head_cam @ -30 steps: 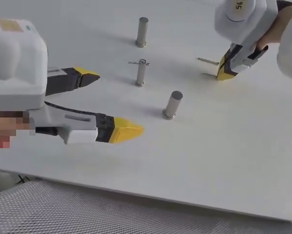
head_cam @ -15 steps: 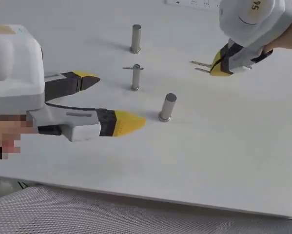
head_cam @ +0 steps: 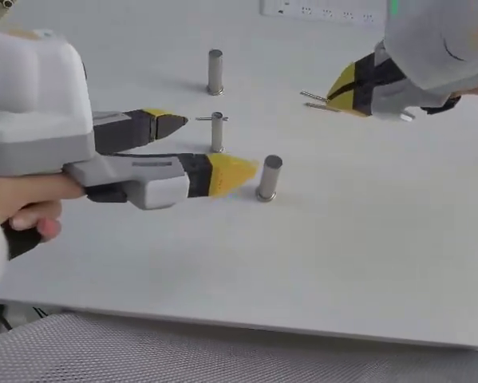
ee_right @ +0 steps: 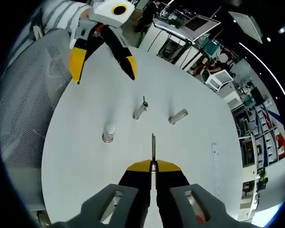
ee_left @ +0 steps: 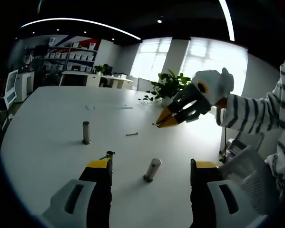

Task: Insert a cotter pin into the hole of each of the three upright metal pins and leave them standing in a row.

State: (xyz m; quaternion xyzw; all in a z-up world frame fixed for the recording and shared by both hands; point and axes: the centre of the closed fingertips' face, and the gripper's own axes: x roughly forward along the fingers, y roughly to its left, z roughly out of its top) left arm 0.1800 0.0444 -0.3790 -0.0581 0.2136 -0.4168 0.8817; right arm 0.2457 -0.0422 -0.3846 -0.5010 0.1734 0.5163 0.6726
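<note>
Aloft, cotter pin (head_cam: pixel 314 100) pinched in the right claw (head_cam: pixel 335 92), over the white counter (head_cam: pixel 342 239), well apart from the bare far pin (head_cam: pixel 215 72) and the middle pin (head_cam: pixel 217 134) carrying another cotter pin (head_cam: pixel 211 118), left claw (head_cam: pixel 213 147) spread wide, one tip just beside the near pin (head_cam: pixel 268 177).

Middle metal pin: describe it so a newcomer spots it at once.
On the white workbench stand three upright metal pins in a row. Take the middle pin, between the far pin and the near pin. It alone has a cotter pin through its top; its neighbours are bare.
</note>
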